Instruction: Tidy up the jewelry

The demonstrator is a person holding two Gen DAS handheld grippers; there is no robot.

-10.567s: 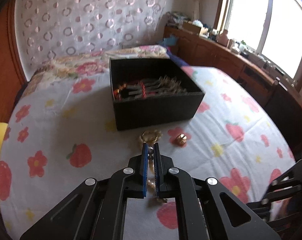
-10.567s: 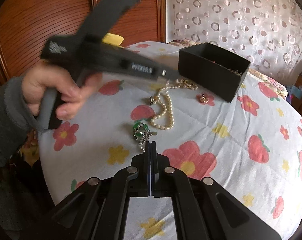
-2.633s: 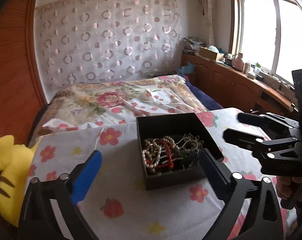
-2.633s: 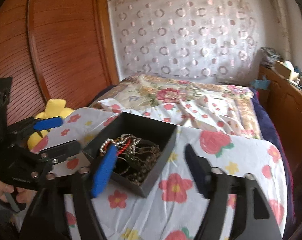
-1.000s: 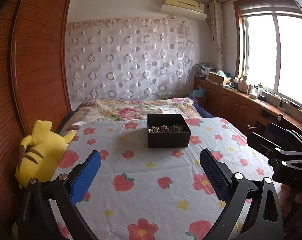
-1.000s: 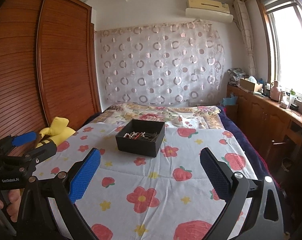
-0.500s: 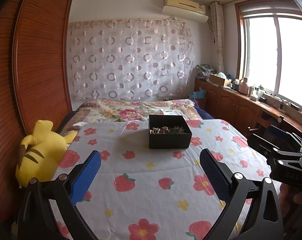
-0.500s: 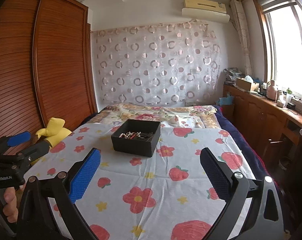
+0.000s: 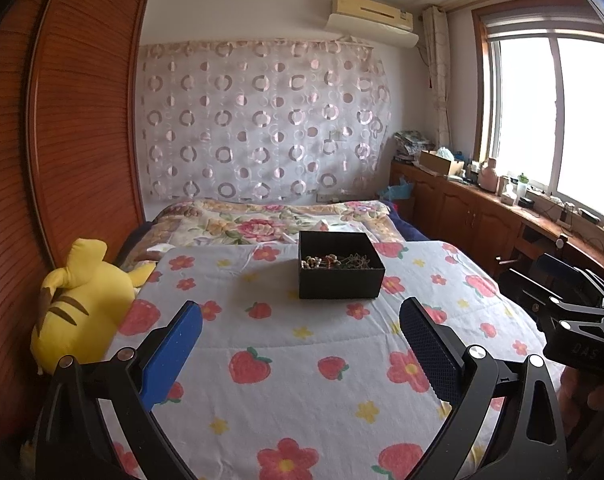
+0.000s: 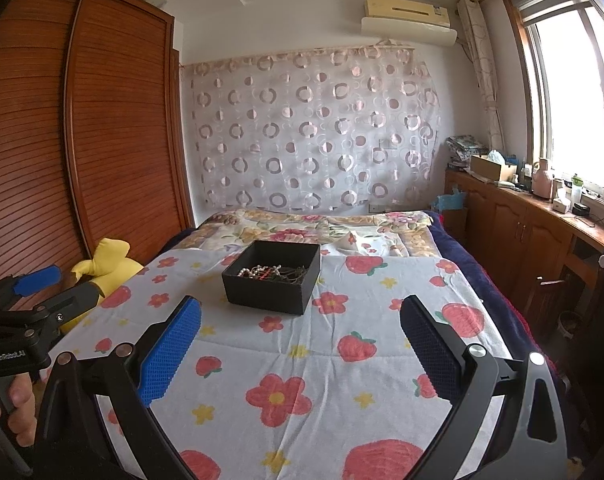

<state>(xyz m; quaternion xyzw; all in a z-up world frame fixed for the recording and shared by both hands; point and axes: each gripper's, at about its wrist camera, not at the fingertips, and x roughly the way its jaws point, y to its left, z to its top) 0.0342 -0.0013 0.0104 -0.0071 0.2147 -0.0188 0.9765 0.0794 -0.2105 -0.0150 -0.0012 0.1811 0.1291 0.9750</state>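
Observation:
A black open box point(image 9: 340, 280) point(image 10: 268, 297) stands on the flowered bedspread point(image 9: 313, 380) point(image 10: 302, 360), with a heap of jewelry point(image 9: 335, 262) point(image 10: 272, 271) inside: white pearls, red beads, dark chains. My left gripper point(image 9: 300, 342) hangs wide open well in front of the box, nothing between its blue pads. My right gripper point(image 10: 300, 344) is likewise wide open and empty, held back from the box. Each gripper shows at the edge of the other's view: the left gripper point(image 10: 34, 296), the right gripper point(image 9: 549, 292).
A yellow plush toy point(image 9: 78, 300) lies at the bed's left edge beside a wooden wardrobe point(image 9: 62, 160). A low wooden cabinet point(image 9: 481, 216) with clutter runs under the window on the right. A hand point(image 10: 18, 404) grips the left tool's handle.
Both grippers, earlier shut on the bedspread beside loose jewelry, have opened and drawn back from the box, rising slightly. The jewelry now lies in the box.

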